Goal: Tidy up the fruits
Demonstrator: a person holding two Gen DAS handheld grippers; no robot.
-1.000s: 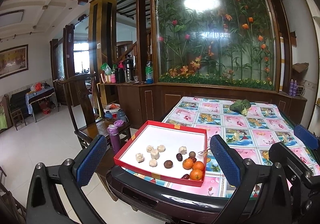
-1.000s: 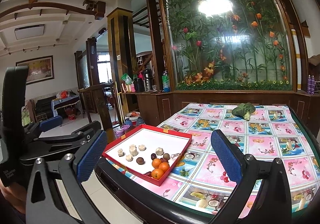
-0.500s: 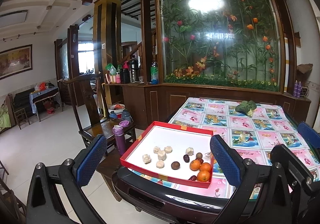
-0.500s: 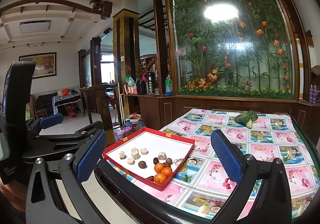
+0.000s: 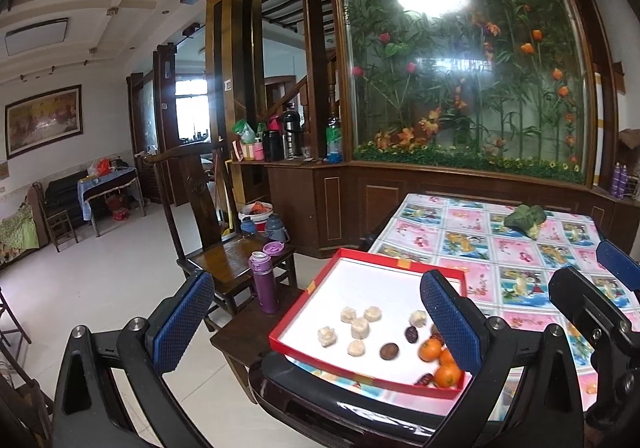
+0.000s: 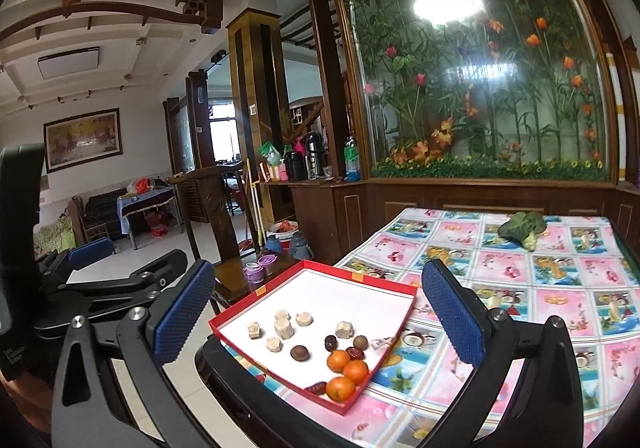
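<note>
A shallow red tray [image 6: 240, 311] [image 5: 320, 280] with a white floor sits at the table's near left corner. Inside it lie several pale banana slices [image 6: 283, 328] [image 5: 359, 327], dark round fruits [image 6: 299, 353] [image 5: 389, 351], red dates [image 6: 353, 353] and three oranges [image 6: 343, 371] [image 5: 447, 374] bunched at its near right corner. My left gripper [image 5: 318, 322] hangs open in front of the tray, its right finger hiding some fruit. My right gripper [image 6: 318, 320] is open too, held before the table edge with nothing between its fingers.
The table [image 6: 520, 288] wears a pink patterned cloth; a green leafy vegetable [image 6: 522, 228] lies at its far side. A wooden chair [image 5: 224, 260] with a purple bottle [image 5: 264, 282] on a stool stands left of the table. A glass flower panel and cabinet back the table.
Both views have swung to the left; the tray and table sit further right and lower in the frames. Neither gripper's jaws have moved.
</note>
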